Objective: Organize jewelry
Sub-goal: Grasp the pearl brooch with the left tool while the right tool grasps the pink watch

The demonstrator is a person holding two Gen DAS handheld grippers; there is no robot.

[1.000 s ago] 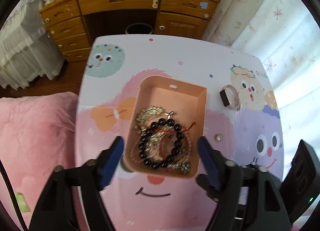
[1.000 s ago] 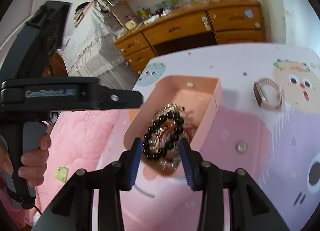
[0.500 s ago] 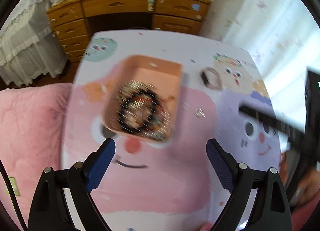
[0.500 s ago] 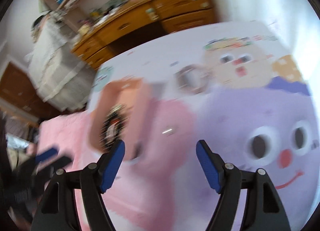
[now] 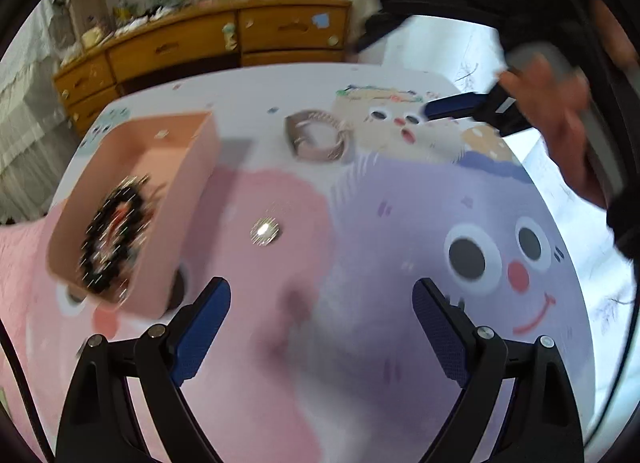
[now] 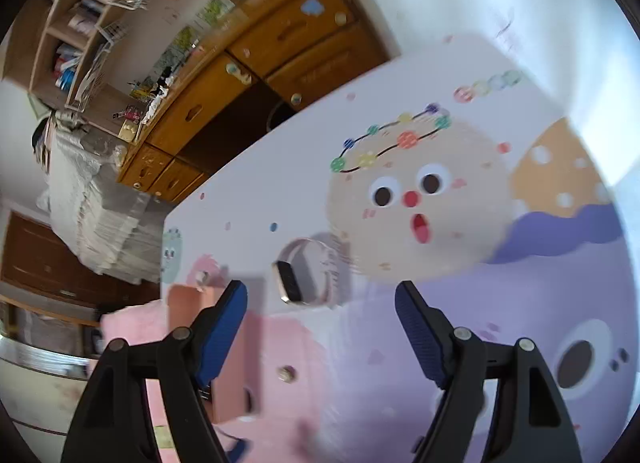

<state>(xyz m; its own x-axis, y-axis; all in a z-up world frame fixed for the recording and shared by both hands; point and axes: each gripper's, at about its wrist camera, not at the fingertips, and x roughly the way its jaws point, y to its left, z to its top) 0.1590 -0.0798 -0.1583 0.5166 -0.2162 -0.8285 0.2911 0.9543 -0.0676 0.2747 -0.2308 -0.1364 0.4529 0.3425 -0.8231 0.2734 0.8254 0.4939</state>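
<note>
A pink box point(image 5: 176, 167) on the cartoon-print table holds a black bead bracelet point(image 5: 112, 235) and tangled chains. A watch with a pale band point(image 5: 320, 139) lies to its right, and a small silver ring point(image 5: 265, 230) sits between box and gripper. My left gripper point(image 5: 320, 327) is open and empty above the table's front. My right gripper point(image 6: 320, 327) is open and empty, just short of the watch point(image 6: 304, 279); the ring point(image 6: 285, 374) lies below between its fingers, and the box point(image 6: 188, 303) is partly hidden behind its left finger.
The right gripper and the hand holding it show at the upper right of the left wrist view point(image 5: 552, 111). A wooden desk with drawers point(image 5: 208, 47) stands behind the table. A pink blanket point(image 5: 20, 283) lies to the left.
Both grippers have swung right, away from the box. The right gripper opened wide and now faces the watch. The left gripper pulled back and turned toward the table's right half.
</note>
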